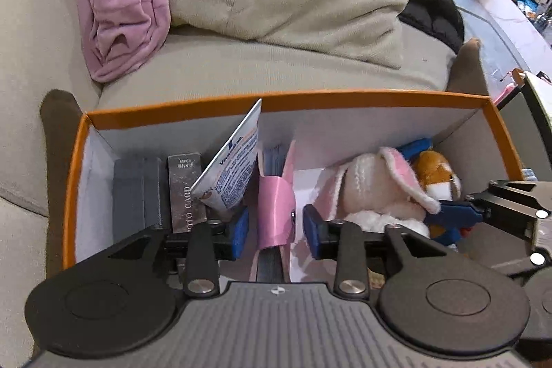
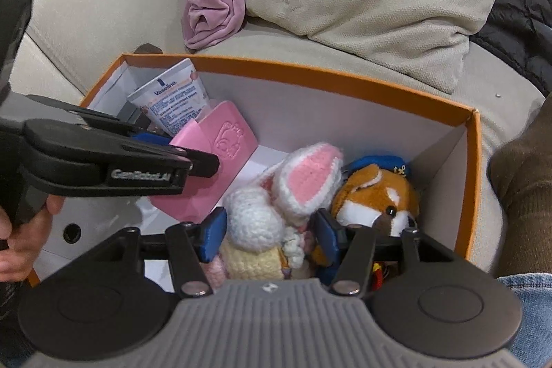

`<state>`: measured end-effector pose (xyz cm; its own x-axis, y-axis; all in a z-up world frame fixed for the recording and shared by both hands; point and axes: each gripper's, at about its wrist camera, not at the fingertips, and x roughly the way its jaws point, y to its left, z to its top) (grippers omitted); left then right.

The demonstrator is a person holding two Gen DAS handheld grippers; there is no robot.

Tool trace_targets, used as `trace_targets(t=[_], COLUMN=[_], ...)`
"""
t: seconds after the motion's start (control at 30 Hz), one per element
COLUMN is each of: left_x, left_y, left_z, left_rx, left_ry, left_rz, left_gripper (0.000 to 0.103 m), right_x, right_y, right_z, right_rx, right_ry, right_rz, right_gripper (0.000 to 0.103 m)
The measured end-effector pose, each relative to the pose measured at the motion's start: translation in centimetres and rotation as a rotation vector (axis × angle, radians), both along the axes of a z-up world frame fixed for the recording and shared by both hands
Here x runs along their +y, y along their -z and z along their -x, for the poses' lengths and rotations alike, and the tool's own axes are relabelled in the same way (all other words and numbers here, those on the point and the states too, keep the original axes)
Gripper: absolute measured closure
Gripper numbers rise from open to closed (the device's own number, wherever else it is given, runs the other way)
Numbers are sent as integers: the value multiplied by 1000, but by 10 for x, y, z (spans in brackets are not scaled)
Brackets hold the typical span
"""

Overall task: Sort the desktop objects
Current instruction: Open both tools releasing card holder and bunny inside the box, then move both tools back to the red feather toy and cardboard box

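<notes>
Both wrist cameras look steeply down, from close above the near rim, into the orange-edged box (image 1: 276, 99), facing the beige sofa (image 1: 241, 68). The left view sits over the box's left half, the right over its right; both share the pink case (image 1: 276, 206) and crocheted bunny (image 2: 276, 195).

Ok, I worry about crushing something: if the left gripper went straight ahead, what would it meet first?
Most likely the pink case: it stands upright between the open fingers of the left gripper, inside the orange box. Depth is hard to judge.

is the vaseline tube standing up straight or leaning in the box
Leaning. The Vaseline tube tilts, its flat crimped end up near the orange box rim.
</notes>
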<state>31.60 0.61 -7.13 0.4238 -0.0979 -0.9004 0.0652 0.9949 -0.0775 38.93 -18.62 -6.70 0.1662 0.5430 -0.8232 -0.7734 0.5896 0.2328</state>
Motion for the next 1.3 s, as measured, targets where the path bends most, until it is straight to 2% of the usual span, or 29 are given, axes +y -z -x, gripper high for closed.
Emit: trace_targets(t=[0.03,0.2,0.3,0.47,0.63,0.73,0.83,0.9,1.03,1.07,1.17,1.3], left_x=[-1,-3,-2,-4,-13,-21,-31,-40,-54,-55,-55,-59], left_y=[-2,-15,-33,-72,-88,-83,-68,-50,-20,-13,-2,3], left_z=[2,15,35,85,142,174,198,208,219,220,229,248], left_rx=[-8,-41,-94,-196,-219,-196,-161,-129,-144,-138,-79,16], left_ry=[3,3,1,20,55,83,113,129,135,136,101,160], left_rz=[4,12,36,87,115,155,172,158,78,73,89,95], left_gripper=[49,49,49,49,49,49,47,47,47,47,47,47], right_x=[-1,-7,-17,-49,-100,-133,-155,-164,-172,-173,-180,-178], right_y=[-1,-6,-16,-40,-65,-71,-62,-49,-14,-6,13,22], right_z=[0,1,8,30,75,106,139,155,173,174,180,191], right_rx=[-1,-9,-19,-100,-177,-168,-137,-114,-25,0,46,42], right_ry=[0,5,5,35,121,183,241,281,351,373,417,390], right_rz=[-2,-19,-62,-143,-205,-210,-165,-118,-28,-6,28,60], right_gripper=[44,42,42,40,34,34,34,34,33,30,29,31])
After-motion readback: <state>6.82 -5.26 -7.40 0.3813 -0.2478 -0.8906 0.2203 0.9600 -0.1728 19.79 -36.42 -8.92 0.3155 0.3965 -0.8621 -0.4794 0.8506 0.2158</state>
